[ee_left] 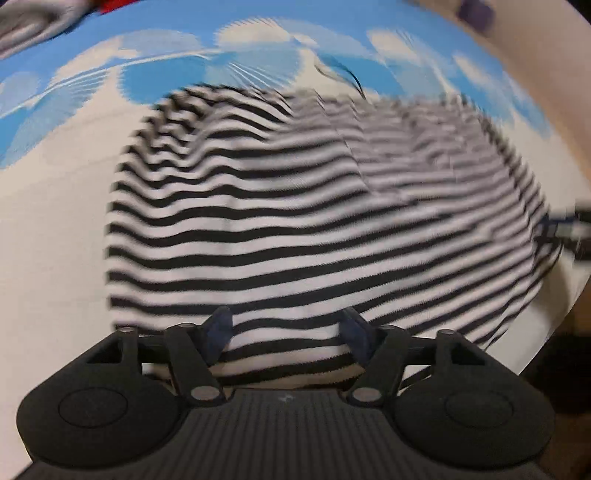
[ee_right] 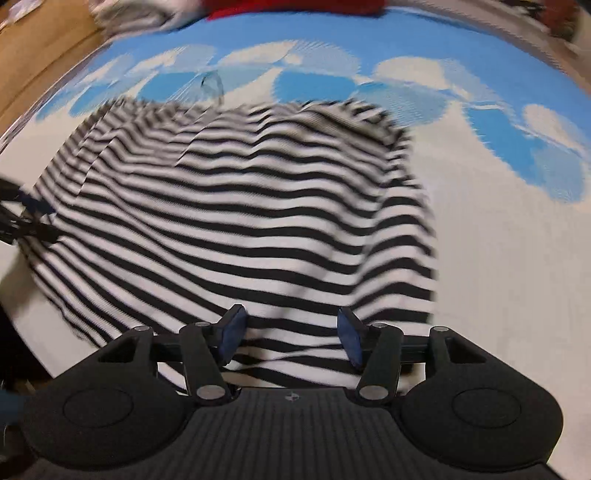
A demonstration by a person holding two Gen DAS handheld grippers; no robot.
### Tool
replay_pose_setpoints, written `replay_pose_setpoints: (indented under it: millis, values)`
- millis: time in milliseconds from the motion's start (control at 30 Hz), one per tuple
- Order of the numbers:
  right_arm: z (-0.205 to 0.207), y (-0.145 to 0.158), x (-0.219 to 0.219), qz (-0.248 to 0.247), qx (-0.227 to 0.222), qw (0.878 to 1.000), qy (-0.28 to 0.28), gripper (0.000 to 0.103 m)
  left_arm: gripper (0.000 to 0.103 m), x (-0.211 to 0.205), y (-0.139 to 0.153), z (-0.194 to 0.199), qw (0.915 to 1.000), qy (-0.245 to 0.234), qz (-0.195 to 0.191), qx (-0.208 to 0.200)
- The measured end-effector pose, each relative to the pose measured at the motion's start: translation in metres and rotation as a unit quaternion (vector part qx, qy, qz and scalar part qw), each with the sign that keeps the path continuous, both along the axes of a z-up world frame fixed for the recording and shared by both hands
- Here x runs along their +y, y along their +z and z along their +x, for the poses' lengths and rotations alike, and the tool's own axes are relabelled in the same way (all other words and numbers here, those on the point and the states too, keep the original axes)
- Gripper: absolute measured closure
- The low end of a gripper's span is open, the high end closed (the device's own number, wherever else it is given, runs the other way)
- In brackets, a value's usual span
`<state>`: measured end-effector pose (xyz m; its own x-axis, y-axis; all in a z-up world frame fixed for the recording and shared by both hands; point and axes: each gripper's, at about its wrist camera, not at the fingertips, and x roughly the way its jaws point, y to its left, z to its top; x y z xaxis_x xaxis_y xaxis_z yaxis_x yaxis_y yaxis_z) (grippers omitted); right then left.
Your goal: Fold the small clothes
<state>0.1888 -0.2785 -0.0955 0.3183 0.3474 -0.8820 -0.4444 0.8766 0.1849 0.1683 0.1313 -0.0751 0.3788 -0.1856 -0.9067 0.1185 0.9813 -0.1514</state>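
Note:
A black-and-white striped garment [ee_left: 303, 206] lies spread on a cloth with blue and white cloud shapes [ee_left: 155, 74]. My left gripper [ee_left: 286, 332] hovers over the garment's near edge, its jaws apart with only flat cloth below them. In the right wrist view the same striped garment [ee_right: 236, 206] fills the middle, and my right gripper [ee_right: 291, 334] stands open above its near hem, nothing pinched between the blue pads [ee_right: 349, 338]. Each view shows the other gripper's dark tip at the garment's side edge: the right one [ee_left: 569, 236] and the left one [ee_right: 22, 218]. Both views are motion-blurred.
A red item [ee_right: 295, 7] and a grey-white bundle of clothes [ee_right: 133, 14] lie at the far edge of the cloth. A wooden surface [ee_right: 33, 55] shows at the far left. Bare pale cloth [ee_right: 509, 258] lies right of the garment.

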Motion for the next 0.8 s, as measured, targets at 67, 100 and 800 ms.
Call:
replay_pose_setpoints:
  millis: [67, 100, 800]
  values:
    - [-0.006, -0.010, -0.007, -0.031, 0.018, 0.999, 0.001, 0.049, 0.038, 0.008, 0.004, -0.007, 0.9998, 0.016, -0.007, -0.002]
    - [-0.010, -0.016, -0.009, -0.059, 0.029, 0.998, 0.009, 0.049, 0.040, 0.011, -0.004, -0.008, 0.9996, 0.023, 0.007, 0.017]
    - [-0.093, 0.047, -0.008, -0.041, -0.091, 0.985, -0.138, 0.041, 0.021, -0.014, 0.054, -0.118, 0.9829, 0.120, 0.053, -0.129]
